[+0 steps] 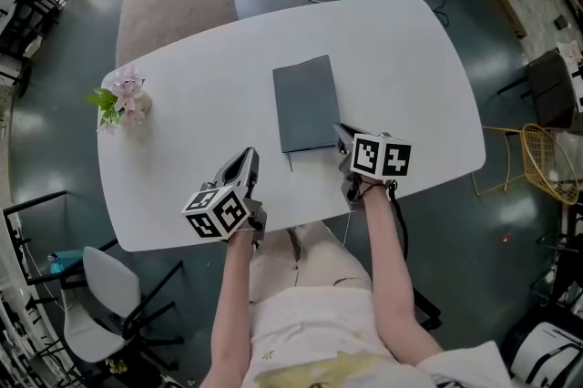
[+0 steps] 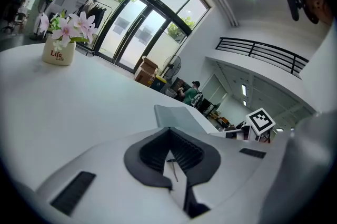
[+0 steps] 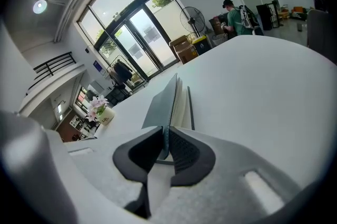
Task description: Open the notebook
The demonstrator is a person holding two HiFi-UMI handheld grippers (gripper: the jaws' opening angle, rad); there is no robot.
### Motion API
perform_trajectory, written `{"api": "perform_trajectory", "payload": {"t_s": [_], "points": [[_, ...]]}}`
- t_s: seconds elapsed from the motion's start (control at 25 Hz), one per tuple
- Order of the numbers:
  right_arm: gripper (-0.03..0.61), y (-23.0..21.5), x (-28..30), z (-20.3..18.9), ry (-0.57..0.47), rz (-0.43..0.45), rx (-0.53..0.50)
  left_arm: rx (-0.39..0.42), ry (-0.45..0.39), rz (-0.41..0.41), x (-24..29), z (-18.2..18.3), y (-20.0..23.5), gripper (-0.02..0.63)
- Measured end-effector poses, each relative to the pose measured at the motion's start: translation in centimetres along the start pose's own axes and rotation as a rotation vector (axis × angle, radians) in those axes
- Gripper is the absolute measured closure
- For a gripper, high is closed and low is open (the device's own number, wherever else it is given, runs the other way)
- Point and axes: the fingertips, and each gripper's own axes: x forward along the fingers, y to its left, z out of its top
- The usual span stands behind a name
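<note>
Big white table (image 1: 401,67) first, with loads of bare top all round, and the grey notebook (image 1: 305,102) lies flat near the middle of it, its near edge toward the person. Right gripper (image 1: 342,140) is clamped on the front cover (image 3: 160,107) at the near right corner. In the right gripper view the cover stands up edge-on between the pads, raised off the pale page block. Left gripper (image 1: 244,160) sits near the notebook's near left corner with its jaws pinched together and nothing in them. The cover looks thin and a bit bendy to me, and the whole notebook looks light, so I'd guess it could slide or come up with the cover unless the left one pins the pages. There's room to swing the cover over to the left. The little flower pot (image 1: 123,102) is well off by the left edge, so it's no bother.
</note>
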Motion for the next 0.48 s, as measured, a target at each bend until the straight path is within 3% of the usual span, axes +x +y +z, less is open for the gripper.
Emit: {"api": "perform_trajectory", "payload": {"t_s": [0.48], "points": [[0.538,4.6,-0.8,1.7,-0.052,0.037,-0.111,0.026,-0.052,-0.002,-2.0,2.3,0.8,0.615]]}}
